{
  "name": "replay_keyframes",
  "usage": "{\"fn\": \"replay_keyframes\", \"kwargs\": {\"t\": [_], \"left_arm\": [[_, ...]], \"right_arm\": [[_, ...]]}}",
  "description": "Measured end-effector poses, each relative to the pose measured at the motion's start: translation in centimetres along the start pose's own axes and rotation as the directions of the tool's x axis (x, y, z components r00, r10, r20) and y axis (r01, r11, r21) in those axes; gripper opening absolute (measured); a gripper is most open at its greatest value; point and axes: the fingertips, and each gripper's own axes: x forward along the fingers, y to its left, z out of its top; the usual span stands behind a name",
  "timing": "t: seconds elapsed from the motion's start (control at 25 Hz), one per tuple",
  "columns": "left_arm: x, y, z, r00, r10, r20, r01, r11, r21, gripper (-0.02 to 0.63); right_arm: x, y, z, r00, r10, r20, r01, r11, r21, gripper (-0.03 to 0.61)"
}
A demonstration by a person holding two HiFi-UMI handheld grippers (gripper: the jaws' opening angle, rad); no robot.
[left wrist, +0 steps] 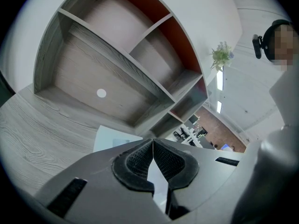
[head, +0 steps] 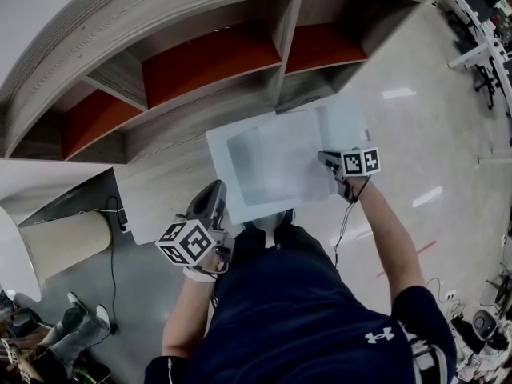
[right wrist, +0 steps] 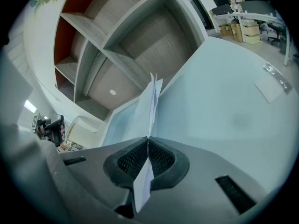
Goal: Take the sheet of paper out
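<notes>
— How many claws?
— Two. The left gripper (left wrist: 153,141) is nearest, clenched at the left edge of the one folder (head: 237,184). A pale sliver shows between its pads, too unclear to name.
— And the right?
— The right gripper (right wrist: 148,138) is grasping the single sheet (right wrist: 152,99), seen edge-on, at the folder's right side on the desk (head: 160,190).
— Farther off?
— One shelf (head: 210,94), with its left end cut off.

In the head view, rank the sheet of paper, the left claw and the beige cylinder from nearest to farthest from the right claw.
1. The sheet of paper: pinched in the right claw.
2. The left claw: lower left, on the folder.
3. The beige cylinder: far left.
</notes>
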Motion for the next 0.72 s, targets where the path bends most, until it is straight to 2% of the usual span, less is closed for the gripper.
{"fn": "replay_keyframes", "kwargs": {"t": [0.44, 0.72], "left_arm": [[0.0, -0.1, 0.8, 1.000, -0.026, 0.002, 0.025, 1.000, 0.015, 0.015], [0.0, -0.3, 1.6, 0.999, -0.038, 0.007, 0.038, 0.999, 0.022, 0.015]], "right_arm": [[-3.0, 0.2, 1.1, 0.999, -0.030, 0.039, 0.031, 0.999, -0.017, 0.014], [-5.1, 2.8, 2.4, 0.996, -0.014, 0.092, 0.016, 1.000, -0.023, 0.014]]}}
